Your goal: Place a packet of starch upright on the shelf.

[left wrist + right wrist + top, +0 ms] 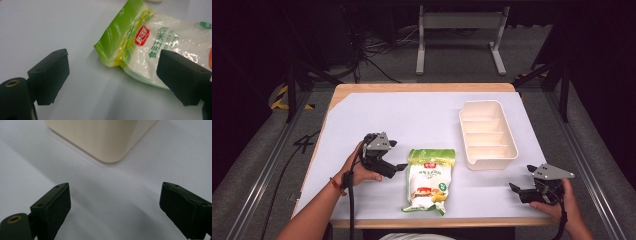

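**Kid 1:** Both tongs are wide apart, w/ nothing in them. See the left gripper (401, 167)? It sits just beside the top left corner of the bag (430, 180), and a hand (357, 172) holds it from behind.

**Kid 2:** Yep. In the left gripper view its two black jaws stand far apart. The bag's (160, 47) green edge lies btwn them, a bit farther on. The right jaw hides a bit of the bag, but I can't tell if it touches.

**Kid 1:** What's the bag look like?

**Kid 2:** Clear plastic w/ a green top, a red label and food pics on the front. It lies flat on the white sheet (362, 115), near the front of the table (422, 87), about in the middle.

**Kid 1:** And the right gripper (515, 190)?

**Kid 2:** It's at the front right corner, held by the other hand (562, 202). Jaws spread too, nothing btwn them but white sheet. It points at the cream tray (488, 134).

**Kid 1:** Where's the tray?

**Kid 2:** Right side of the sheet, just right of the bag but apart from it. It has dividers inside. The right gripper view shows one round corner of the tray (105, 140), ahead of the jaws, not touching.
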